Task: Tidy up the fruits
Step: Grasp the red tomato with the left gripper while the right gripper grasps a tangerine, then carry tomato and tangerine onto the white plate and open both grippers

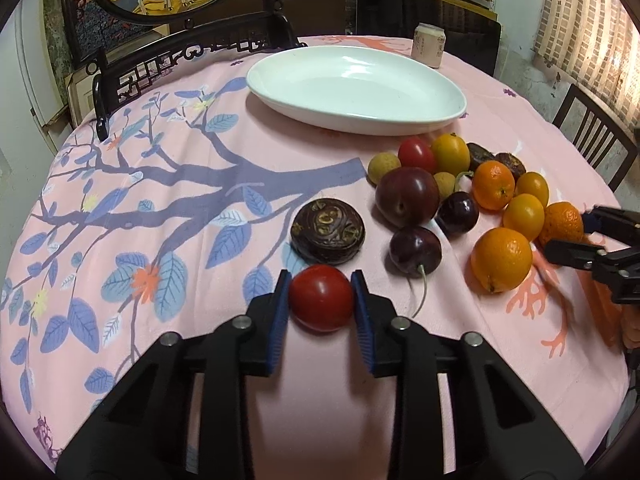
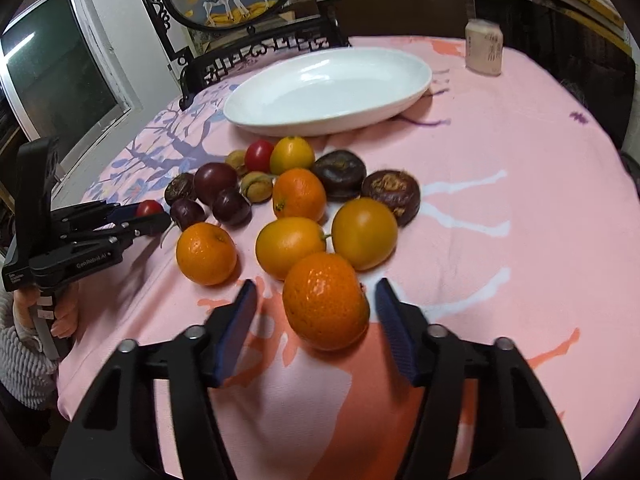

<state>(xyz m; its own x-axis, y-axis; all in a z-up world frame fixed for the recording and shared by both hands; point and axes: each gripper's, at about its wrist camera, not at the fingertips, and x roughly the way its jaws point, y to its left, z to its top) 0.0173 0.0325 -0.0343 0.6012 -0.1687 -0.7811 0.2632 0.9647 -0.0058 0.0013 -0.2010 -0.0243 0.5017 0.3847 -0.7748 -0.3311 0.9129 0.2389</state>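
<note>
Now the left gripper [image 1: 321,298] pinches a tomato [image 1: 321,297] on the table [image 1: 500,100], while the right gripper [image 2: 316,312] stands half-wide around an orange [image 2: 325,306], pads clear. The plate [image 1: 440,118] waits empty at twelve o'clock. Squeeze hard and the tomato bursts; close off-centre and the orange rolls away.

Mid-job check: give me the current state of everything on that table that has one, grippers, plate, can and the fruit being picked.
Left gripper: shut on the small red tomato.
Right gripper: open, straddling the bumpy orange mandarin, pads not touching.
White oval plate: upright, nothing in it.
Pale drink can: upright; whether opened, cannot tell.
Remaining fruit pile: loose on the pink cloth, none plated.
</note>
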